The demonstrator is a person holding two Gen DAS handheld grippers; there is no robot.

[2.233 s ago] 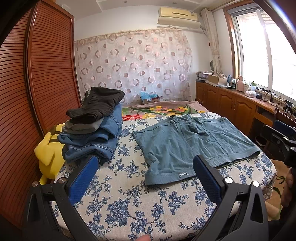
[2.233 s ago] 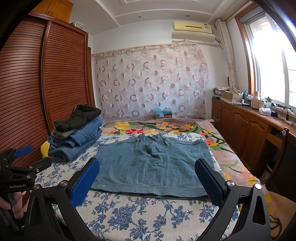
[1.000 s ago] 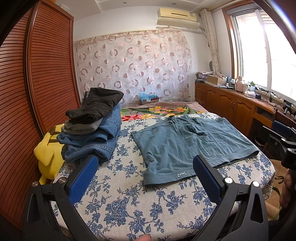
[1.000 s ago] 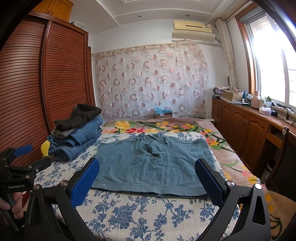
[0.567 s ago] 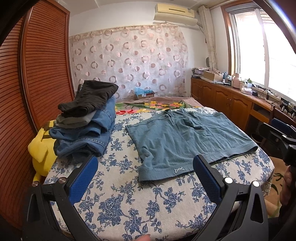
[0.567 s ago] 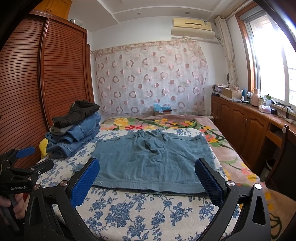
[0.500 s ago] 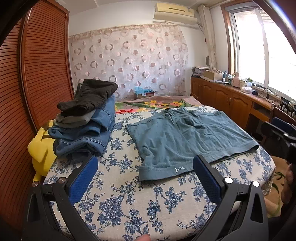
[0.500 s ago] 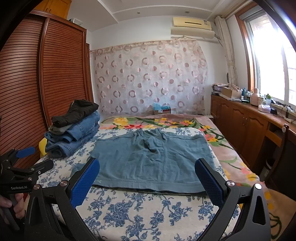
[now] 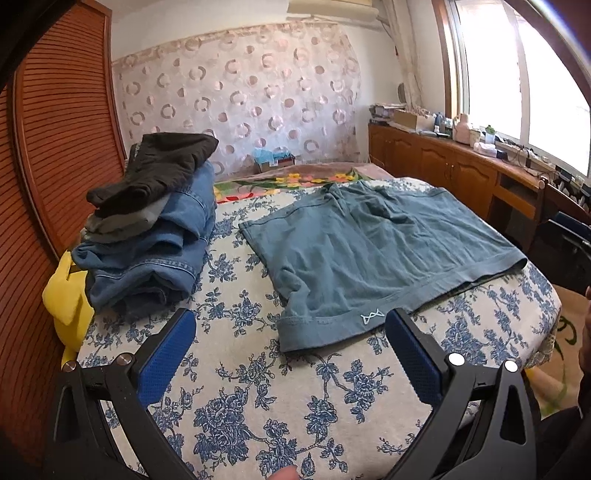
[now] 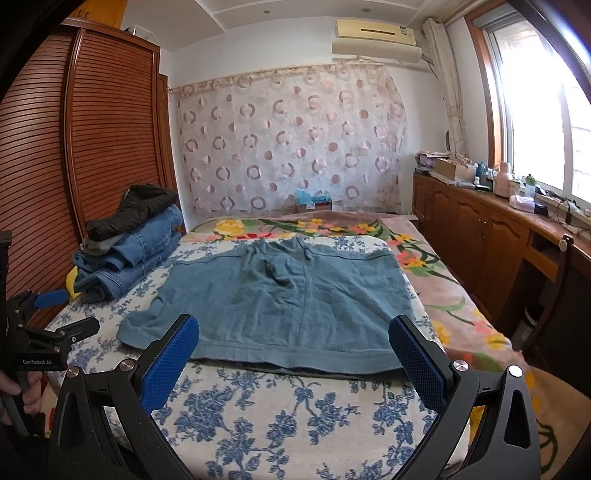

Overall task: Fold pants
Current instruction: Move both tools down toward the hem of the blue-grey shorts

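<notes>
Both grippers, left gripper (image 9: 290, 341) and right gripper (image 10: 293, 341), hover spread wide, empty, above flat pants (image 10: 280, 295).

From where I stand, the slatted wooden wardrobe (image 10: 92, 147) fills nine o'clock, a circle-patterned curtain (image 10: 288, 147) hangs at twelve under the air conditioner (image 10: 375, 35), and a bright window (image 10: 546, 110) over wooden cabinets (image 10: 480, 236) lights three o'clock.
</notes>
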